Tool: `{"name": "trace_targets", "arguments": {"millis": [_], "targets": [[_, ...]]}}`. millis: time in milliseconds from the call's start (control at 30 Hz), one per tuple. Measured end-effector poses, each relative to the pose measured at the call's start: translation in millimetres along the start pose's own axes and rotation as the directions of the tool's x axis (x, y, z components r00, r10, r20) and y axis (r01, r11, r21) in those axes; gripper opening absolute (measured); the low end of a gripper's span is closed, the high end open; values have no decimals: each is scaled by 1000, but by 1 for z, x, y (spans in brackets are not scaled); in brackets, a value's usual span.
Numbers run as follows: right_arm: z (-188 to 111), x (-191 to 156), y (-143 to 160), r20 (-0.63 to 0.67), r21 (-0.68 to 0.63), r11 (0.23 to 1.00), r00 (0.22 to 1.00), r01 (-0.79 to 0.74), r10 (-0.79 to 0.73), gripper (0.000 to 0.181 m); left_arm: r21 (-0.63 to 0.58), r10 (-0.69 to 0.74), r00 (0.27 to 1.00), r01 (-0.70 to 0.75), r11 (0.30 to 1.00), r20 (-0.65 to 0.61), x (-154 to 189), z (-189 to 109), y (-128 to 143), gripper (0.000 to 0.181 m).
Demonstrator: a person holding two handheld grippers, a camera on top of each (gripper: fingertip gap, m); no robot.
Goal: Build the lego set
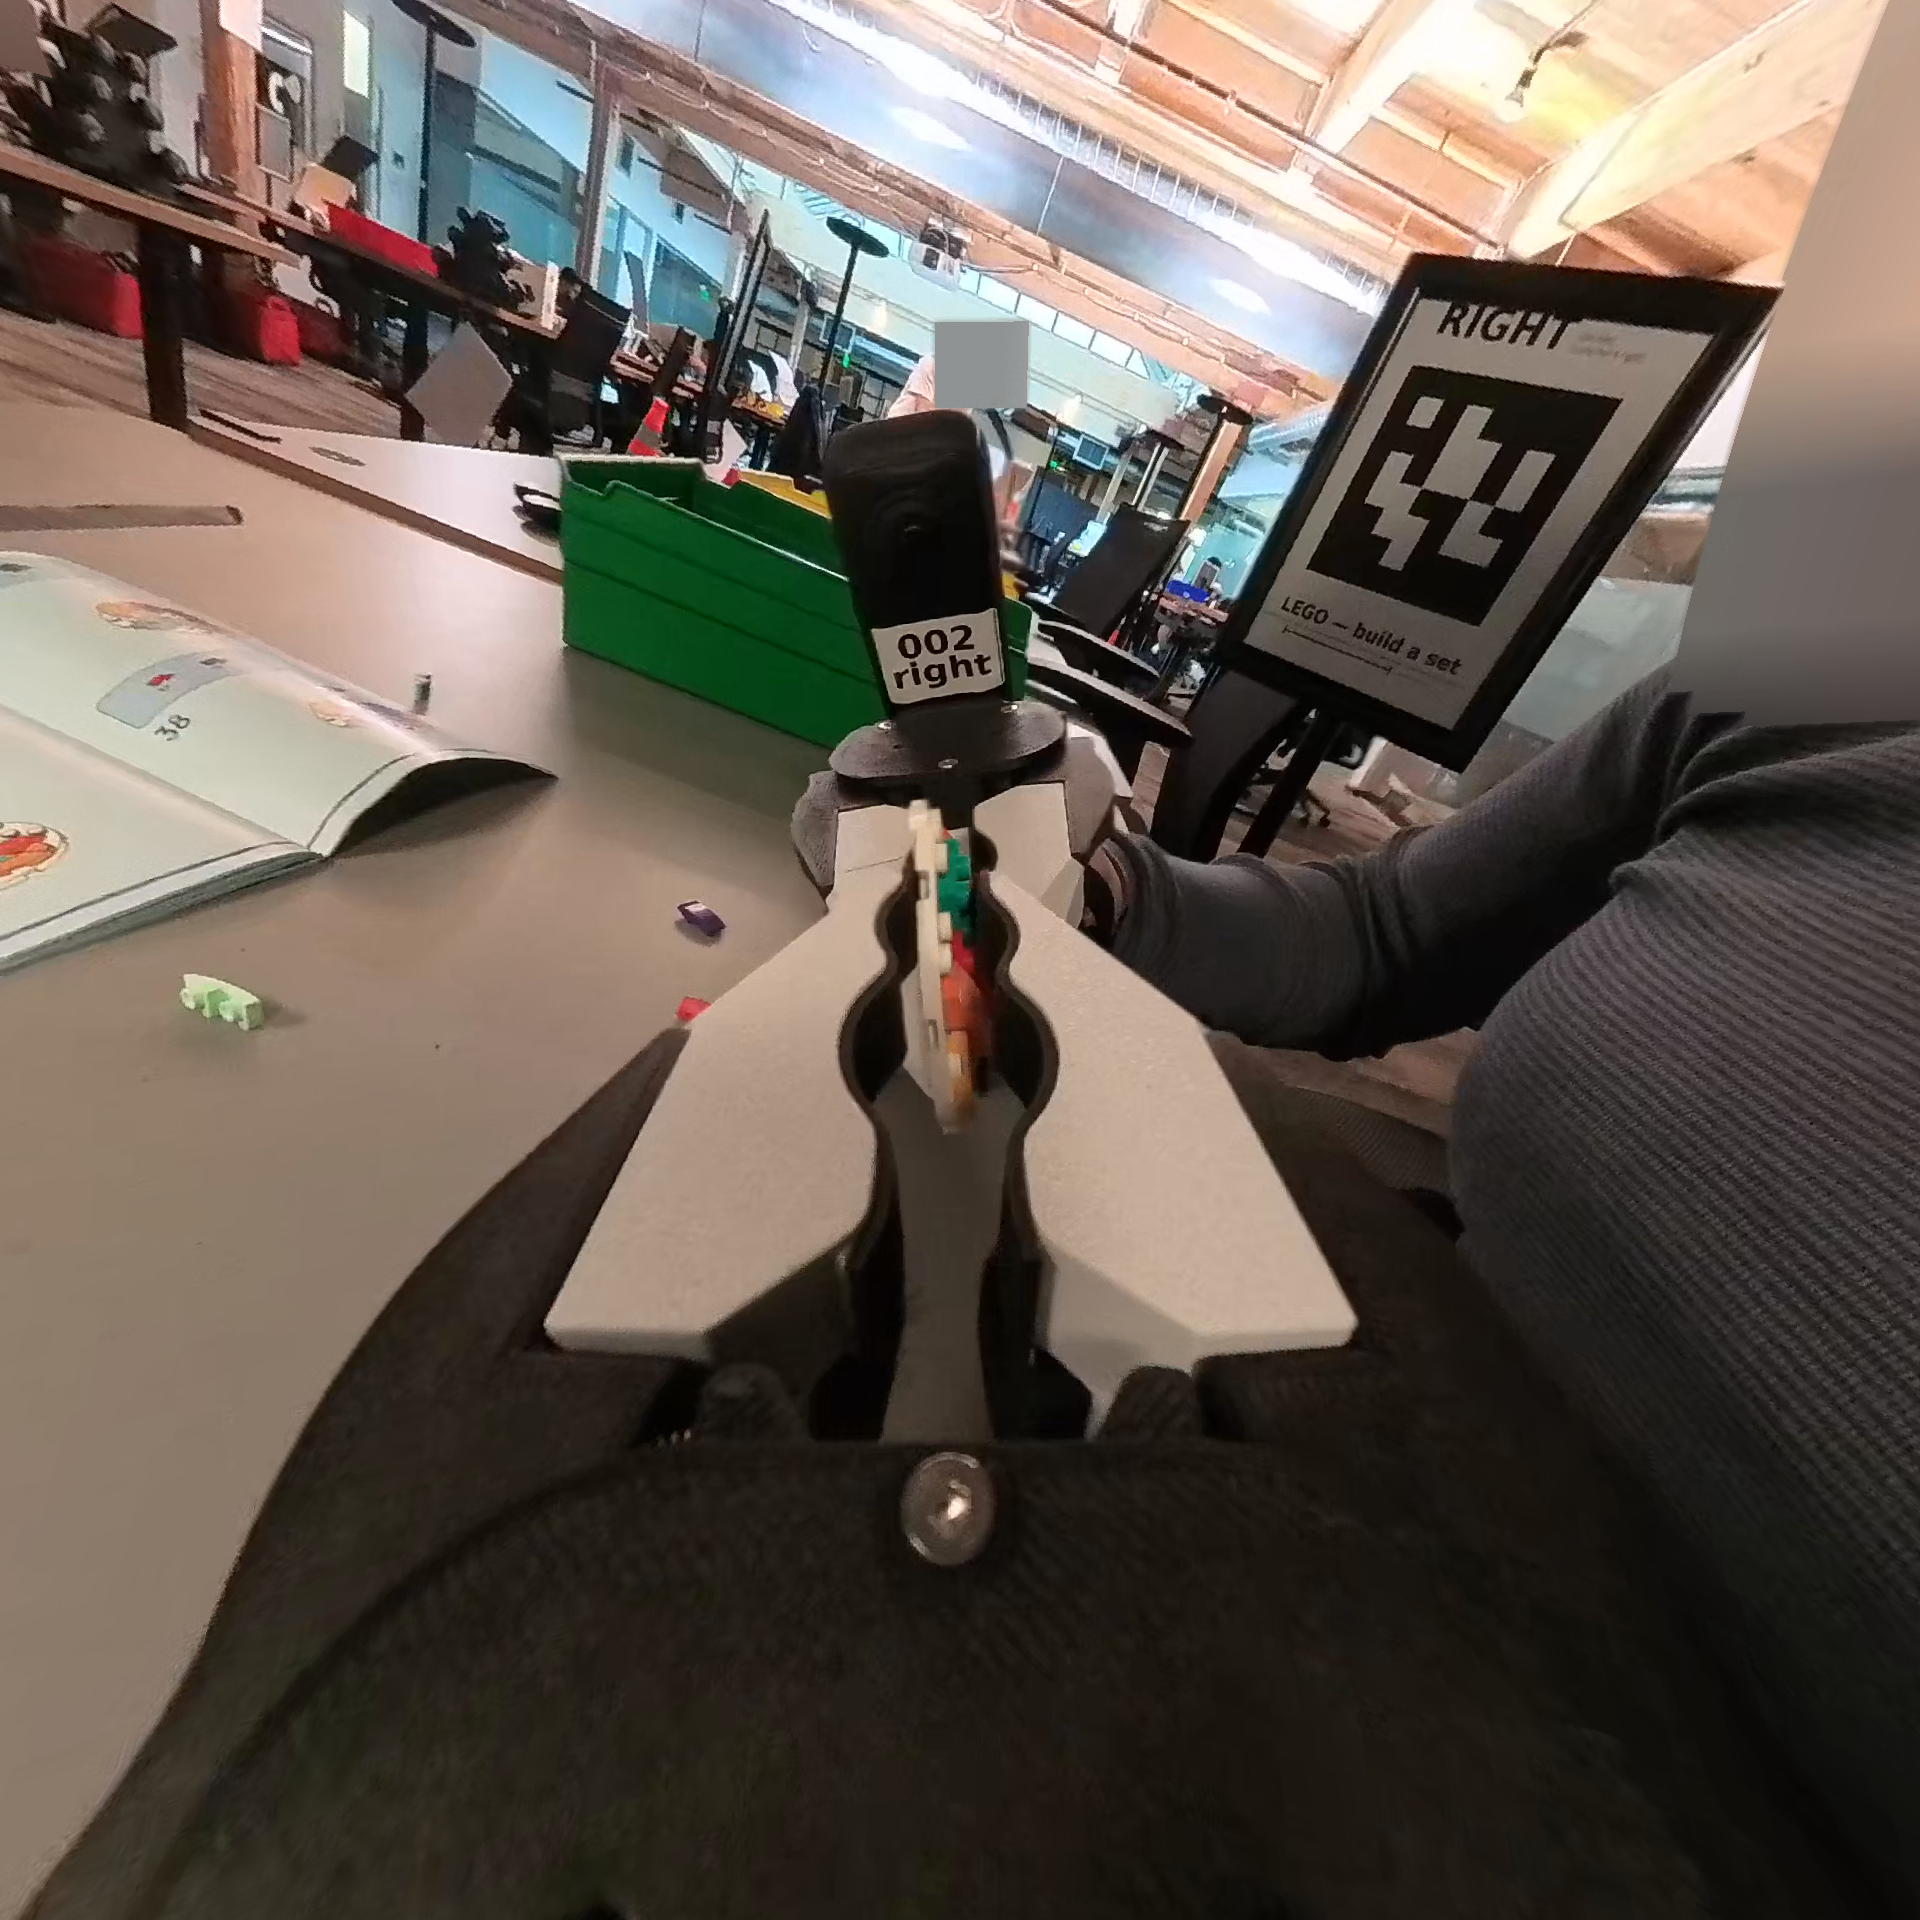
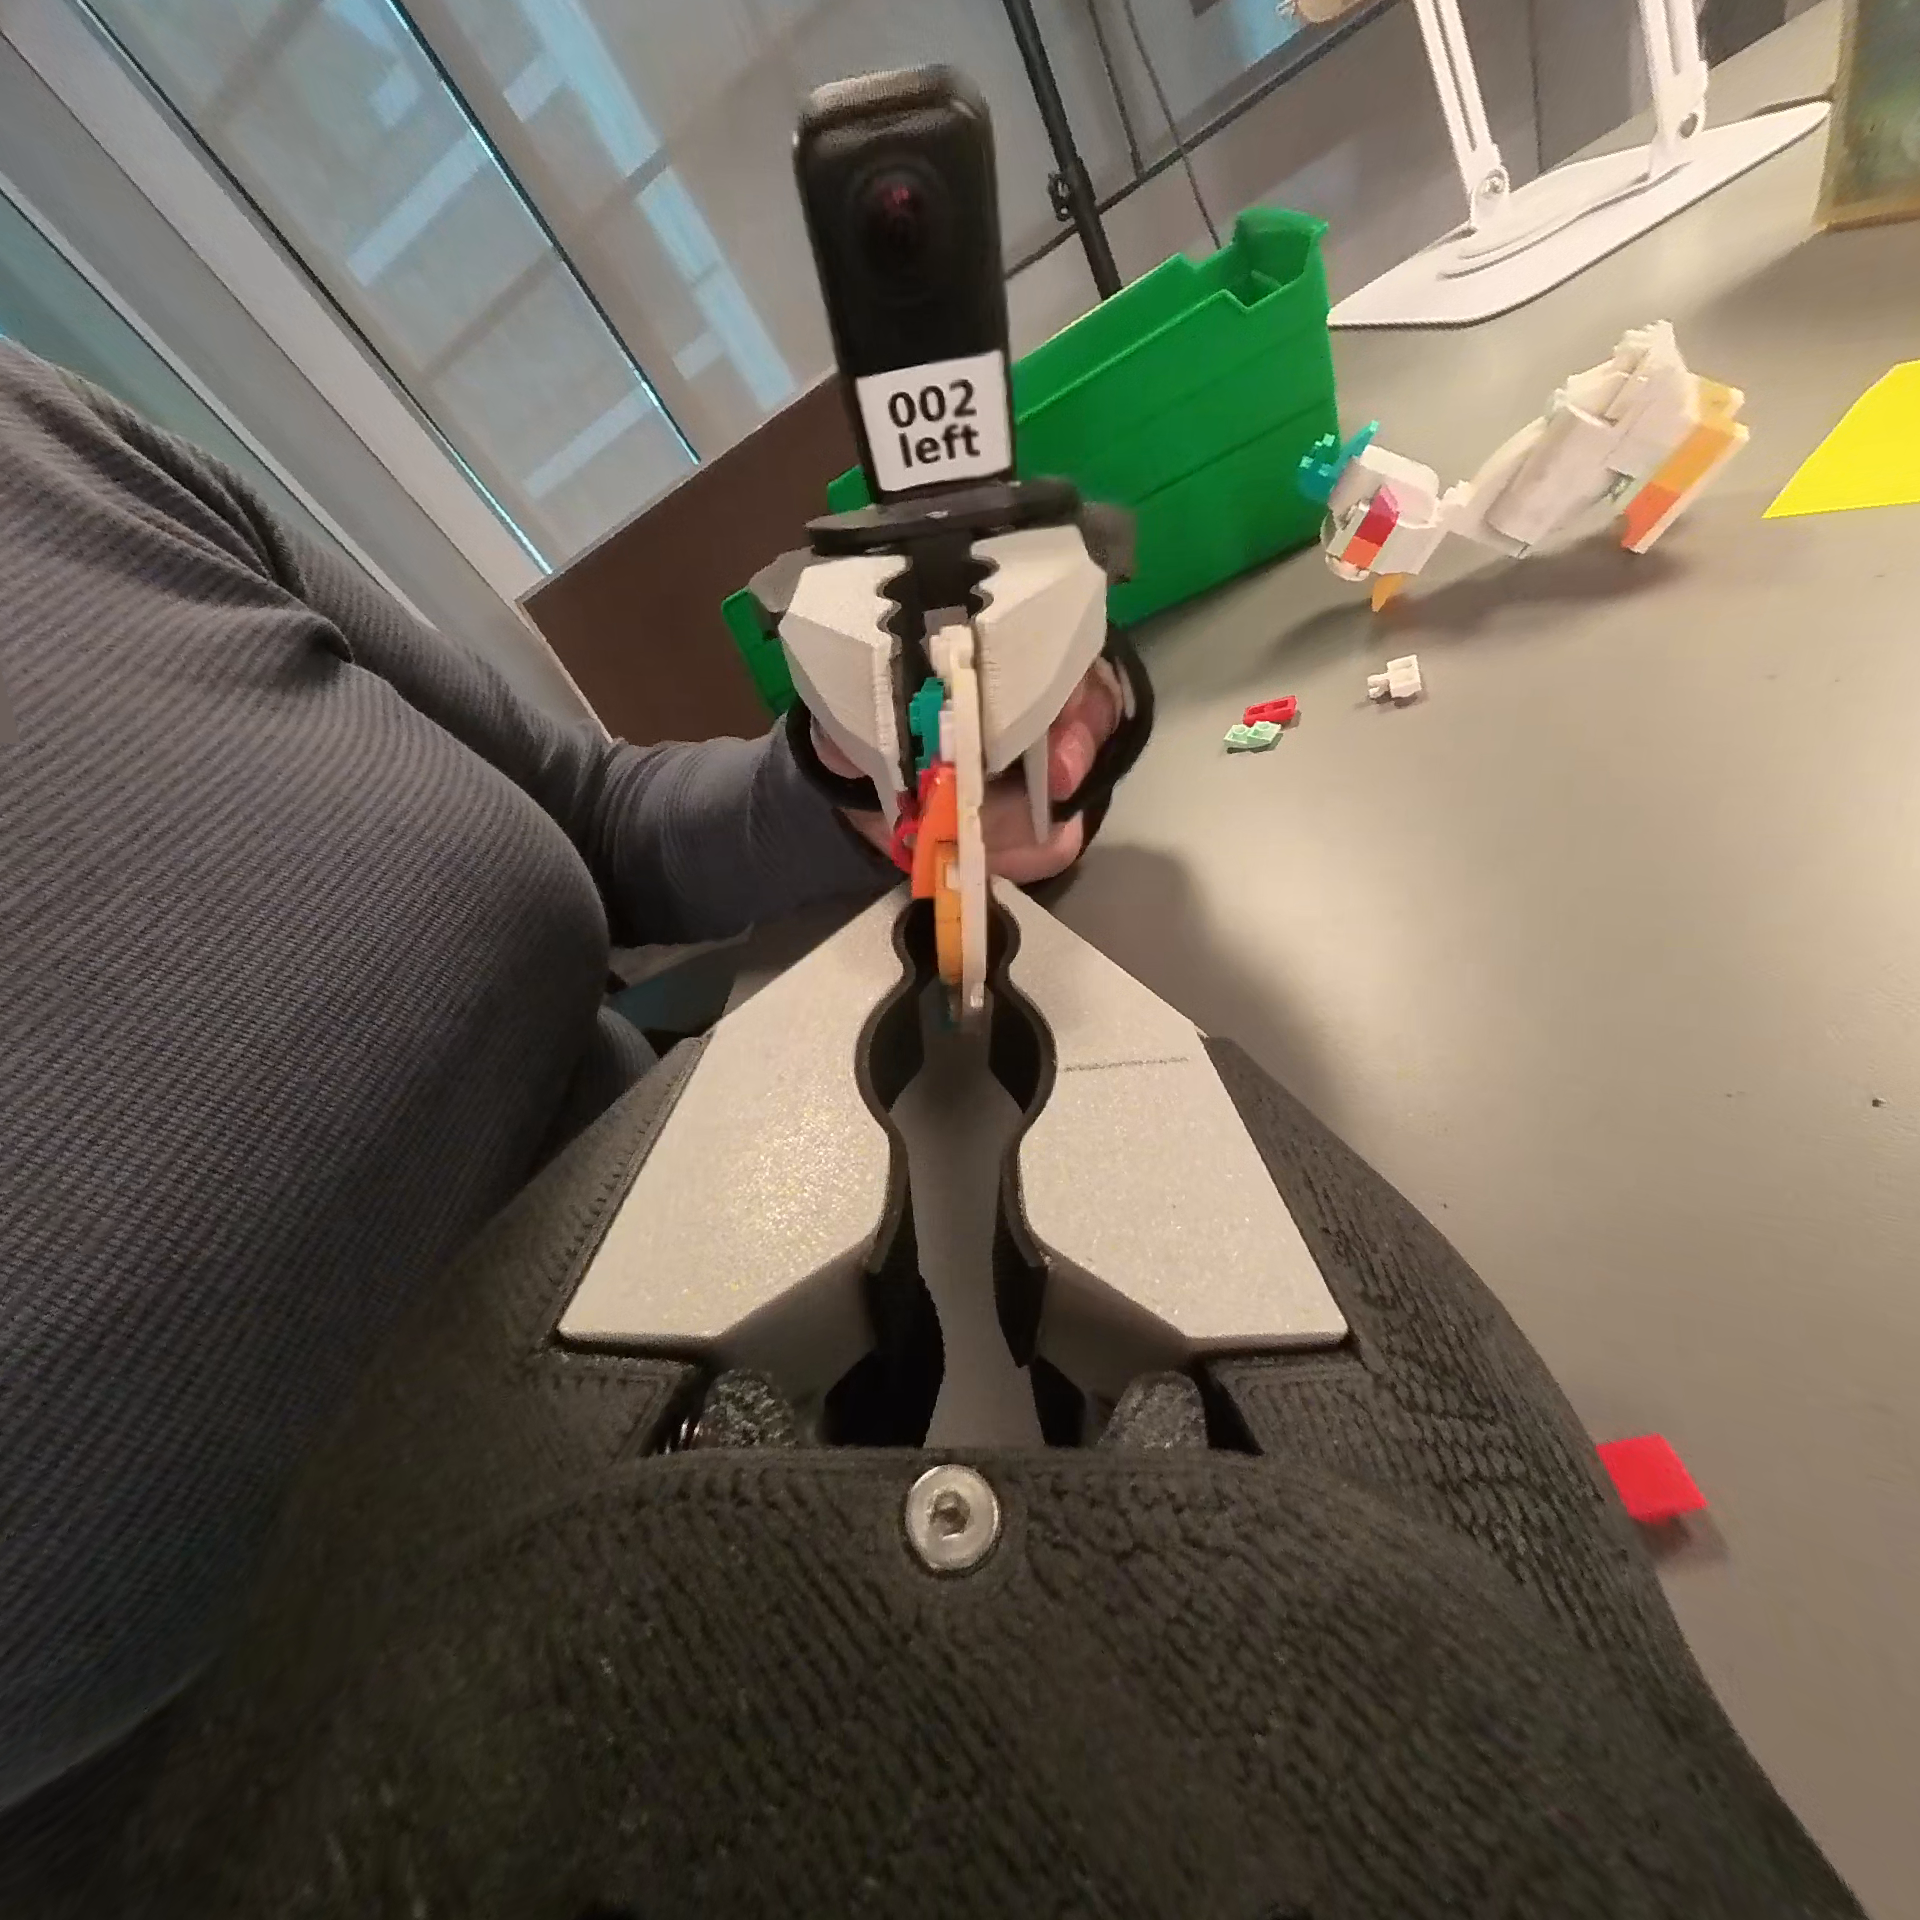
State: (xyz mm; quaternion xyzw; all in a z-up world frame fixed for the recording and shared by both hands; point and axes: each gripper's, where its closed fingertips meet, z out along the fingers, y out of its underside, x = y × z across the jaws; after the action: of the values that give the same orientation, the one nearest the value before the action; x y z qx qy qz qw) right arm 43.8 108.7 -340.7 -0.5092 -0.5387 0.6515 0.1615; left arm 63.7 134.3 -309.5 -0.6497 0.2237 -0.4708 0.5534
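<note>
**Both grippers clamped on the same lego sub-assembly, held above the desk**

Left gripper (image 1: 951,997) and right gripper (image 2: 961,956) meet nose to nose. Each has its fingers closed narrow on the flat lego piece (image 1: 940,966) between them: white plate on edge, with teal, red and orange bricks stuck on one face. It sits held up off the grey table (image 1: 364,1091), near the person's torso; dark ribbed sleeves on both arms.

On the table:
- Partly built white lego bird (image 2: 1507,478) with orange and teal bits, lying well apart from the grippers.
- Loose parts near it: small white brick (image 2: 1395,681), red one (image 2: 1273,711), pale green one (image 2: 1252,738).
- Flat red tile (image 2: 1652,1493) close to the right gripper body.
- Pale green piece (image 1: 220,1000) and purple piece (image 1: 699,918) on the left side.
- Open instruction booklet (image 1: 156,748), green bin (image 1: 707,613) behind.
- Framed marker sign (image 1: 1475,520) on a stand, far right.
</note>
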Motion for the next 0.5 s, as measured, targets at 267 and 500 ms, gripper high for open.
{"name": "trace_targets", "arguments": {"millis": [267, 500], "targets": [[1, 1, 1, -17, -8, 1000, 1000, 16, -16, 5, -8, -14, 1000, 14, 1000, -5, 1, 0, 1, 6], [0, 4, -3, -18, 28, 1000, 1000, -5, 6, 5, 17, -132, 988, 134, 991, -81, 3, 3, 1, 20]]}}
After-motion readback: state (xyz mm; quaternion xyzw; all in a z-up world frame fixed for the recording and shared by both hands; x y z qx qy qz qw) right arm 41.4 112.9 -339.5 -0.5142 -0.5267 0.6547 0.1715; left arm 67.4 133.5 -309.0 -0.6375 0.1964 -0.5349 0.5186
